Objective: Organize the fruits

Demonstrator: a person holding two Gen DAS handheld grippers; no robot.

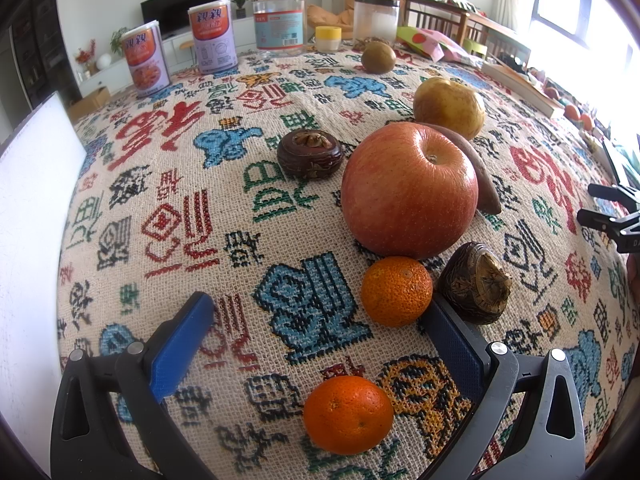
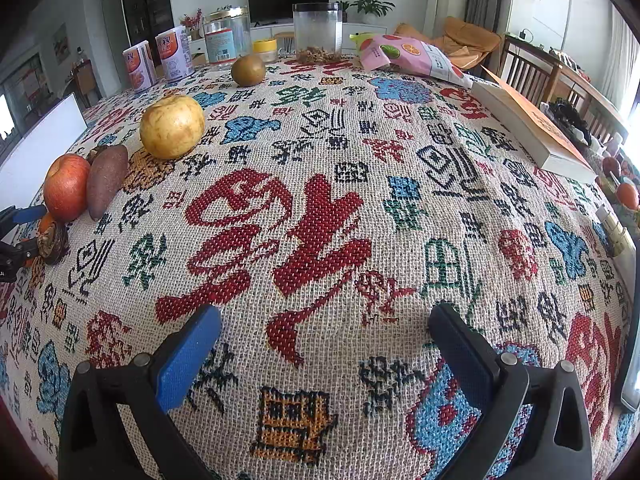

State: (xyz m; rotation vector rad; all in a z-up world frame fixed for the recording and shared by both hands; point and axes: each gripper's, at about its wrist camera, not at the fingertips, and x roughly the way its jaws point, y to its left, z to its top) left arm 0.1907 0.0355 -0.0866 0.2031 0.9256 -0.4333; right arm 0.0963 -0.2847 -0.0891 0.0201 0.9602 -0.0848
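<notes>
1. Your left camera sits low over the desk (image 1: 168, 208), close behind the apple (image 1: 410, 192), facing the far jars (image 1: 280, 24).
2. Your right camera looks across open cloth; both views share the apple (image 2: 66, 186) and pear (image 2: 172, 126).

A woven cloth (image 2: 320, 208) patterned with red, blue, green and black characters covered the table. Along its far edge stood two purple-and-orange printed cans (image 1: 146, 60) side by side, then a clear jar with a gold lid (image 1: 279, 20), a small yellow-lidded pot (image 1: 328, 38), and a clear canister with a black lid (image 2: 318, 26) holding a brown layer at its bottom. To the right of the canister lay a pink snack bag printed with citrus slices (image 2: 412, 56), and beyond it a thick book (image 2: 528, 124) lay flat near the table's right edge. A dark television (image 2: 288, 0) stood against the back wall.
</notes>
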